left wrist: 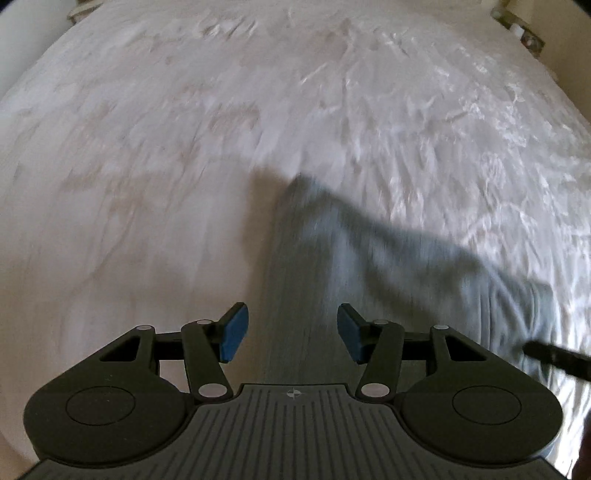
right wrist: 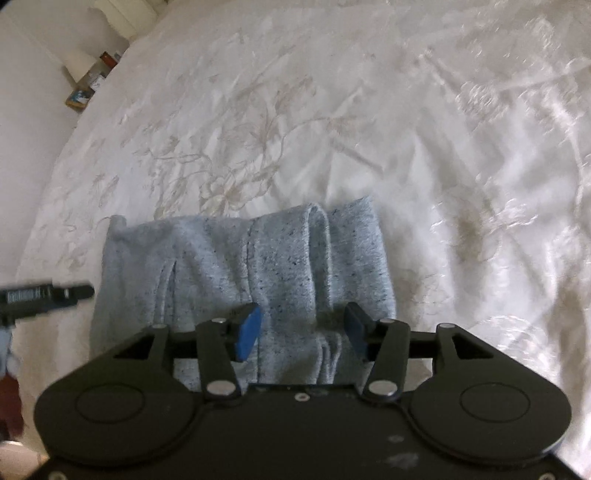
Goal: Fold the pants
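Light grey-blue speckled pants (right wrist: 258,258) lie folded into a short stack on a white embroidered bedspread (right wrist: 332,110). My right gripper (right wrist: 302,332) hovers open over the near edge of the stack, its blue pads on either side of a raised fold, gripping nothing. In the blurred left wrist view the pants (left wrist: 369,266) stretch from the centre toward the lower right. My left gripper (left wrist: 292,332) is open above their near left part and holds nothing. A tip of the right gripper (left wrist: 554,356) shows at the right edge; the left gripper's tip (right wrist: 48,293) shows at the left edge.
The bedspread (left wrist: 184,147) fills both views. Beyond the bed's far left edge a small shelf or table with books and a white lamp (right wrist: 88,77) stands by the wall. A wooden piece (left wrist: 524,29) shows past the bed's far right corner.
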Demonstrator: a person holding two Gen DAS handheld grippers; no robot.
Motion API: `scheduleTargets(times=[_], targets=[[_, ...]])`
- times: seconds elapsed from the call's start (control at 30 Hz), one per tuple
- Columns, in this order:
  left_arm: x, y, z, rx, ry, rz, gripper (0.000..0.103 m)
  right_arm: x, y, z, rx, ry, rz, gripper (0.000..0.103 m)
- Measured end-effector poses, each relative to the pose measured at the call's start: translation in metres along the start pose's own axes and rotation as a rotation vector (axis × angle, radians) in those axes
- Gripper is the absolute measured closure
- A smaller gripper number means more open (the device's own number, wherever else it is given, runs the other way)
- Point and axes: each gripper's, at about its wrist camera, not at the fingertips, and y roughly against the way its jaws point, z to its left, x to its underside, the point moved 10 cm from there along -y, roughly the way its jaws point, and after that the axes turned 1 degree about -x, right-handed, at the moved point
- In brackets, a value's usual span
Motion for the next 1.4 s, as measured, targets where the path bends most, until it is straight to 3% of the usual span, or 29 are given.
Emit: scheduleTargets(times=[0.03, 0.07, 0.1, 0.13, 0.23, 0.33, 0.47, 0.5, 0.6, 0.63, 0.7, 0.8, 0.87, 1.07, 1.3, 1.4], targets=[[0.006, 0.001, 0.001, -0.001, 0.008, 0.01, 0.051, 0.001, -0.001, 0.001, -0.028, -0.007, 0.007, 0.048], [0.012, 0.001, 0.003, -0.005, 0.016, 0.018, 0.051, 0.002, -0.002, 0.002, -0.051, -0.015, 0.015, 0.056], [0.017, 0.002, 0.005, -0.009, 0.02, 0.022, 0.051, 0.004, -0.003, 0.004, -0.069, -0.018, 0.029, 0.083], [0.021, 0.003, 0.006, -0.014, 0.024, 0.026, 0.051, 0.005, -0.002, 0.007, -0.072, -0.004, 0.036, 0.09], [0.028, 0.008, 0.007, -0.02, 0.029, 0.023, 0.051, -0.006, 0.03, 0.027, -0.052, 0.098, -0.009, 0.094], [0.03, 0.019, 0.004, -0.027, 0.003, -0.014, 0.051, -0.012, 0.054, 0.028, -0.038, 0.118, -0.048, 0.095], [0.033, 0.02, -0.014, -0.013, -0.04, -0.027, 0.051, -0.005, 0.038, -0.006, 0.089, 0.103, -0.008, 0.094], [0.035, 0.019, -0.018, -0.012, -0.052, -0.02, 0.051, -0.001, 0.019, -0.013, 0.085, 0.076, 0.025, 0.091], [0.042, 0.017, -0.032, -0.01, -0.083, -0.01, 0.051, -0.004, 0.021, -0.01, 0.082, 0.067, 0.01, 0.083], [0.045, 0.017, -0.035, -0.011, -0.086, -0.011, 0.051, -0.006, 0.026, -0.006, 0.081, 0.08, -0.011, 0.075], [0.052, 0.018, -0.038, -0.004, -0.083, -0.011, 0.051, -0.01, 0.034, -0.001, 0.075, 0.113, -0.055, 0.032], [0.061, 0.018, -0.043, 0.011, -0.11, -0.02, 0.048, -0.003, 0.044, 0.0, 0.054, 0.138, -0.081, 0.022], [0.065, 0.014, -0.044, 0.008, -0.131, -0.012, 0.034, 0.008, 0.043, -0.01, 0.057, 0.146, -0.071, 0.01], [0.069, 0.003, -0.037, 0.013, -0.116, 0.007, 0.011, 0.022, 0.033, -0.02, 0.02, 0.106, -0.035, 0.005], [0.049, -0.011, -0.034, 0.033, -0.106, 0.007, 0.009, 0.018, 0.011, -0.019, -0.021, 0.036, 0.009, 0.0], [0.04, -0.023, -0.037, 0.048, -0.123, 0.019, 0.002, 0.014, 0.001, -0.014, -0.038, 0.016, 0.035, 0.0]])
